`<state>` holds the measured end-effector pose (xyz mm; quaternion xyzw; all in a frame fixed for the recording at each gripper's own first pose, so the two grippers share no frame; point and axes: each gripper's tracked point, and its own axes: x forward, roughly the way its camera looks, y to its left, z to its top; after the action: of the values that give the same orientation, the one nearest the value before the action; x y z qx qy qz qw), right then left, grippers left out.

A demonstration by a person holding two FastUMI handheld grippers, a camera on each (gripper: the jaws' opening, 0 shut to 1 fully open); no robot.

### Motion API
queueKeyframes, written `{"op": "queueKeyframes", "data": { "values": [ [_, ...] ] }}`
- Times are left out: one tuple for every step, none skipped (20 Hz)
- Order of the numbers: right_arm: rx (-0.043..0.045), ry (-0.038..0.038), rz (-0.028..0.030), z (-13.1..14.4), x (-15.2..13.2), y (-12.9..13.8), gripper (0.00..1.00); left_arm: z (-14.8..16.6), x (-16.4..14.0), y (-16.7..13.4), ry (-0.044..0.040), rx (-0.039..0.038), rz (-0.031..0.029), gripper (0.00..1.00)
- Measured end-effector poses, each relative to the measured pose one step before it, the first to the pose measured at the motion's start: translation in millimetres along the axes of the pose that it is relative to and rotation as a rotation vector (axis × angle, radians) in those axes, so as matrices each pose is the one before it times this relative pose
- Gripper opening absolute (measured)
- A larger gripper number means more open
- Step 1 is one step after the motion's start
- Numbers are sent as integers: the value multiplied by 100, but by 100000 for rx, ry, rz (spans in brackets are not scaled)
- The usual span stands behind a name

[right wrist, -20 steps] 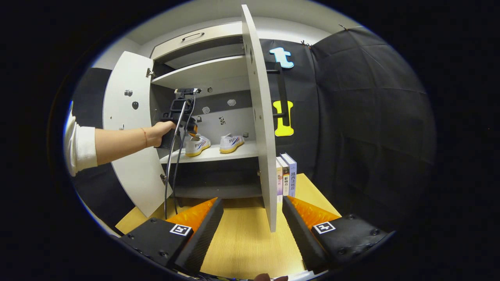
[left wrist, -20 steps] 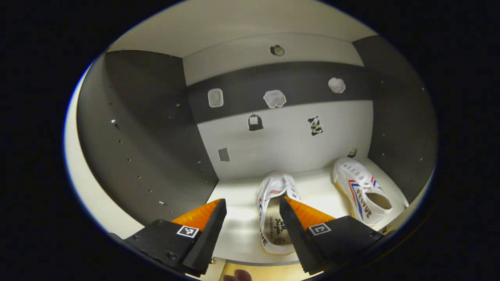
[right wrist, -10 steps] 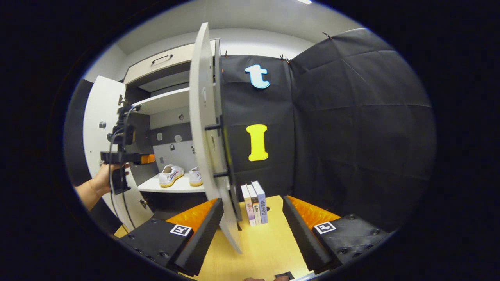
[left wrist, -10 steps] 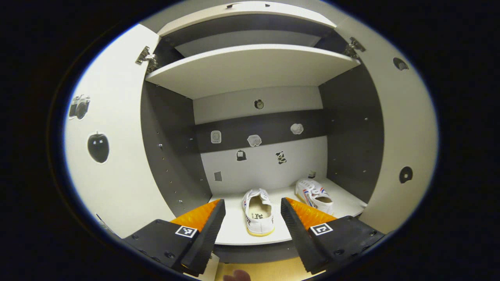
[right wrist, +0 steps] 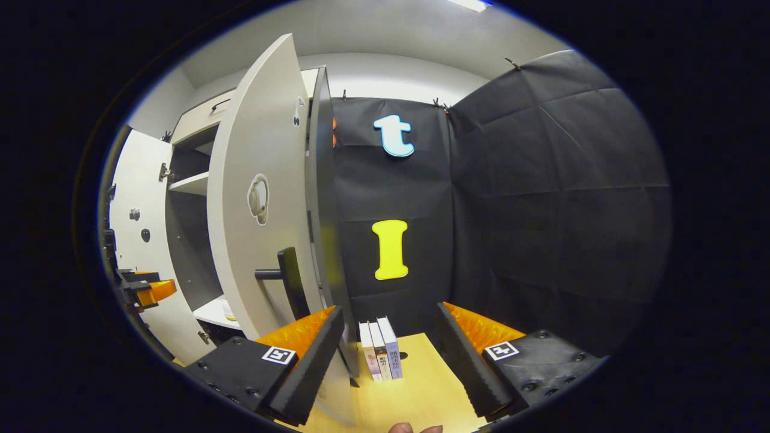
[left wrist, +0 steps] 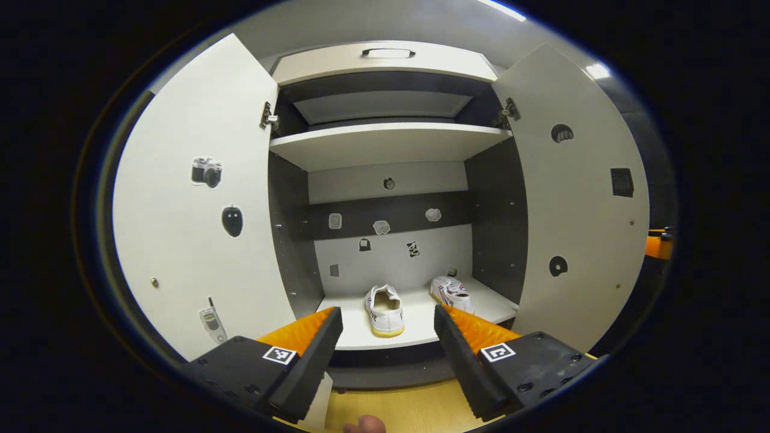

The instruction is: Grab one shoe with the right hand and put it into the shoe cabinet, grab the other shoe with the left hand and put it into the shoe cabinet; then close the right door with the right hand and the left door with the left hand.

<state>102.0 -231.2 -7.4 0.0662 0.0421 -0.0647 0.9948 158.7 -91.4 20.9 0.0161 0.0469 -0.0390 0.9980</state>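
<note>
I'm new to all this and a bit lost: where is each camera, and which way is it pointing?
Left gripper view: rides on the left gripper, facing straight into the open white shoe cabinet with two white canvas shoes; a fingertip shows below.
Right gripper view: rides on the right gripper, facing the right door's outer face and upright books.
Shared: the cabinet and its right door.

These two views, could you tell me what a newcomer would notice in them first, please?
In the left gripper view, the shoe cabinet gapes with both doors wide, and two white shoes sit side by side on its lower shelf, beyond the open left gripper. In the right gripper view, the right door with its dark handle stands close ahead of the open right gripper, three books upright beside it.
</note>
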Motion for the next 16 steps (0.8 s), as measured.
{"op": "queueKeyframes", "data": {
  "values": [
    [-611,292,1121,8,77,579,98,112,-1277,355,-677,-91,49,95],
    [-1753,-569,-764,168,94,-99,98,189,-1181,431,-889,650,-57,99],
    [-1338,-723,-494,120,-9,-29,97,76,-1172,631,-564,418,513,95],
    [-39,-429,-337,93,-186,151,96,-61,-899,541,57,-36,150,95],
    [1041,306,-599,-50,-148,182,96,-237,-868,583,370,-791,-296,95],
    [889,83,-814,-139,-110,120,96,-261,-681,476,401,-661,-106,95],
    [81,-197,-841,11,-177,170,96,-111,-704,765,-97,300,515,95],
    [-513,-352,-1259,32,-214,101,96,-158,-721,805,152,368,933,95],
    [-362,-59,-1044,11,-188,264,96,-72,-567,744,-397,736,428,95],
    [123,119,-644,23,-292,436,96,29,-613,755,-672,775,1021,95],
    [1006,111,-287,50,-340,521,96,89,-511,945,-960,1455,1236,95],
    [672,-487,-186,5,-277,371,96,-201,-512,906,-478,1529,1496,95],
    [184,-447,-428,-52,-142,396,96,-117,-501,773,-65,515,1046,95],
    [40,-398,-612,0,-260,393,96,-377,-470,525,563,-483,313,95],
    [227,-142,-396,-32,-203,409,96,-294,-405,530,739,-918,15,95],
    [677,-20,263,-27,-257,617,96,-293,-352,655,1031,-820,137,95]
  ]
}}
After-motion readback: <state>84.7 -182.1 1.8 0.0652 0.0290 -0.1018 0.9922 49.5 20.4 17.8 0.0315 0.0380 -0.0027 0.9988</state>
